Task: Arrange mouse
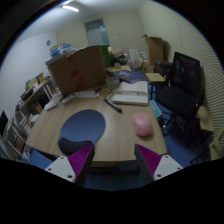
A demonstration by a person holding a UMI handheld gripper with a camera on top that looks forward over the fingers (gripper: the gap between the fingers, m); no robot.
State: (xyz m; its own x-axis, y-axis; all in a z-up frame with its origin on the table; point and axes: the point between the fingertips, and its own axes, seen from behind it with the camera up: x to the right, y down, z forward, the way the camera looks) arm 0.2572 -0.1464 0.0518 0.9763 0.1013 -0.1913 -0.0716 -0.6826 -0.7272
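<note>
A pink mouse (144,124) lies on the wooden table (112,135), to the right of a dark blue oval mouse mat (83,125). My gripper (112,160) hangs above the table's near edge, well short of the mouse. Its fingers stand wide apart with nothing between them; the left pad (78,156) and right pad (148,157) are magenta. The mouse lies beyond the right finger.
A large cardboard box (80,68) stands at the back of the table. A white book or paper stack (130,95) and a dark pen (113,105) lie behind the mat. A black office chair (182,88) stands at the right. Shelves (32,98) stand at the left.
</note>
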